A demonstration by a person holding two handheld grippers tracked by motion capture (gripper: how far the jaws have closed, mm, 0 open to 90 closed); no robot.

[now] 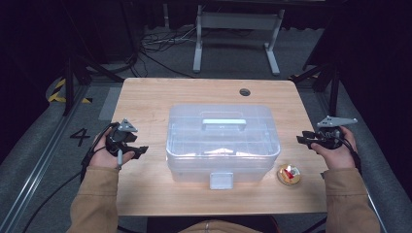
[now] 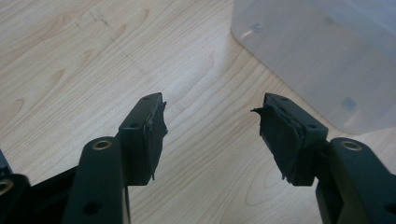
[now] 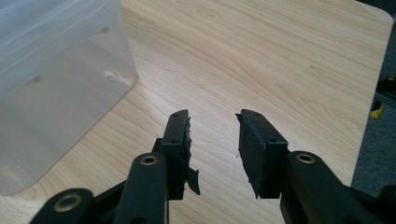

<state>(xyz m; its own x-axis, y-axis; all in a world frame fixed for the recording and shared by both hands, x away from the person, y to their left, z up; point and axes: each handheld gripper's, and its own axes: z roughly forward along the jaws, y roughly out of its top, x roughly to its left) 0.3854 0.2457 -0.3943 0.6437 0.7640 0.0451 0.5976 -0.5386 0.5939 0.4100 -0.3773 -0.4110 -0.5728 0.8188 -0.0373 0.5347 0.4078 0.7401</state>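
A clear plastic storage box (image 1: 222,141) with a lid, a top handle (image 1: 224,123) and a front latch (image 1: 221,180) stands in the middle of the wooden table (image 1: 145,97). My left gripper (image 1: 137,150) hovers left of the box, held in a hand, jaws open with bare wood between them (image 2: 212,126). The box's corner (image 2: 322,56) shows at upper right in the left gripper view. My right gripper (image 1: 305,138) is right of the box, open and empty (image 3: 214,140). The box wall (image 3: 56,79) is at the left in the right gripper view.
A small round yellow object with red and white on top (image 1: 289,174) lies near the box's front right corner. A cable hole (image 1: 245,91) is at the table's far edge. A metal stand (image 1: 238,29) and cables are on the floor beyond.
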